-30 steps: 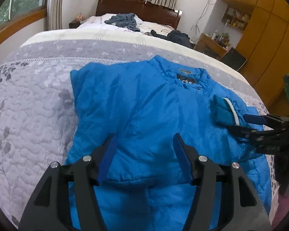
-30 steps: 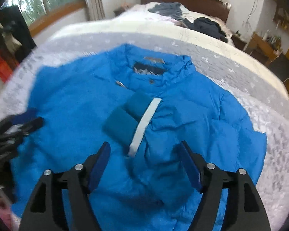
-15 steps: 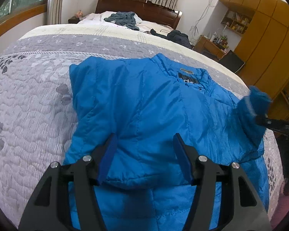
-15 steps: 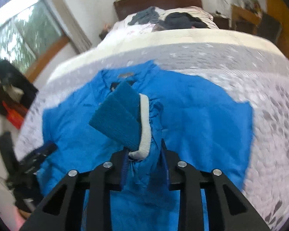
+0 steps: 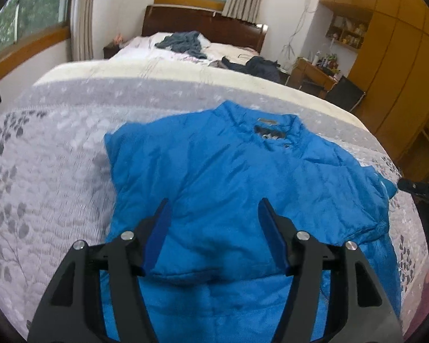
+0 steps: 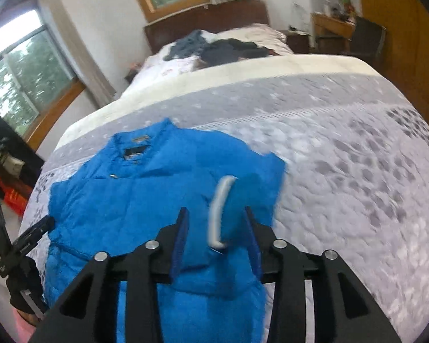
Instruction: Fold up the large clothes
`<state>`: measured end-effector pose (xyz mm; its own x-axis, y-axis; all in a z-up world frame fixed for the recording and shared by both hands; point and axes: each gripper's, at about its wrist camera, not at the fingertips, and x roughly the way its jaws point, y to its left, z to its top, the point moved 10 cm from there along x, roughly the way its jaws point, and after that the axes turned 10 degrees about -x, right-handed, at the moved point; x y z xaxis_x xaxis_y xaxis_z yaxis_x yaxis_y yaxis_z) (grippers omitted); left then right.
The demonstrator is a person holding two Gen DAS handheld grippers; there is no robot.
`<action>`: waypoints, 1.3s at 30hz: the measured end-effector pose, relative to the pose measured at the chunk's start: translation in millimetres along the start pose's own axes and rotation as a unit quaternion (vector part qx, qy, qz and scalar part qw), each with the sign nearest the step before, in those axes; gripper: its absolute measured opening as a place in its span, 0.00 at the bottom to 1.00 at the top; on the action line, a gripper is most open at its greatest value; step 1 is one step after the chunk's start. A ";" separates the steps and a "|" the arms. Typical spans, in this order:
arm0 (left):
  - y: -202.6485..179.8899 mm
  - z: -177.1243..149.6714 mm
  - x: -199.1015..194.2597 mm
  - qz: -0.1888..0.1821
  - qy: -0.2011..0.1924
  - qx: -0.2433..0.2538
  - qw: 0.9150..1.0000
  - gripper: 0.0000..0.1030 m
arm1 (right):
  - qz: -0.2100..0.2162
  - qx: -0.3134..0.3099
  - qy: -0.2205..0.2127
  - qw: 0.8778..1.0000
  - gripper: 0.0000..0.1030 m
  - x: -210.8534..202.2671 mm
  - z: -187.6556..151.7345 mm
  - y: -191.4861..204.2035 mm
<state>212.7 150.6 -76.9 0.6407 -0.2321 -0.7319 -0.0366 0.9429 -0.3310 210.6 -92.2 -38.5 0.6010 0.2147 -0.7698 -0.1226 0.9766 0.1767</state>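
Bright blue quilted puffer jacket (image 5: 231,188) lies front-up on the grey-and-white floral quilted bedspread (image 5: 43,188), collar toward the dark wooden headboard (image 5: 203,25), hem toward the cameras.

Left gripper (image 5: 214,234): jaws spread wide, nothing between them, hovering over the jacket's lower body on the near side of the collar.

Right gripper (image 6: 216,243): the sleeve's teal knit cuff with white edge band (image 6: 223,208) sits between the blue pads, on the side of the jacket away from the window. Jaws look partly parted; the frame is motion-blurred, so I cannot tell whether they are pinching the cuff or have let go.

Handling judgement:
- Shell looks like thin, slick nylon over soft fill: light, bulky, springy. Folds likely to puff back open unless pressed down.
- Slick surface may slide out of a shallow pinch; take a deep bite.
- Best holds: the ribbed cuff (grippier than the shell), the hem edge, seams at shoulder or side.
- Nothing fragile.

Other clothes, dark and grey (image 5: 183,43), lie near the headboard, well apart from the jacket.
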 end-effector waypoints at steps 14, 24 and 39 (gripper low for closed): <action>26.5 -14.6 38.2 0.027 0.041 0.003 0.999 0.59 | 0.012 0.008 0.054 0.998 0.37 67.9 -29.6 -9.7; 39.1 -33.2 -34.3 0.009 0.040 -0.016 0.999 0.65 | 0.079 -0.020 -0.006 0.997 0.53 -11.1 -39.9 9.8; 118.1 -199.0 -156.5 0.005 0.132 -0.088 0.987 0.73 | 0.090 -0.082 0.044 0.992 0.67 -101.5 -214.3 39.0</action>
<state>-44.6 250.7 -120.0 0.4187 -0.2982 -0.8578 -0.1896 0.8951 -0.4036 -24.5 -73.3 -84.9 0.4868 0.3788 -0.7871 -0.3519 0.9098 0.2202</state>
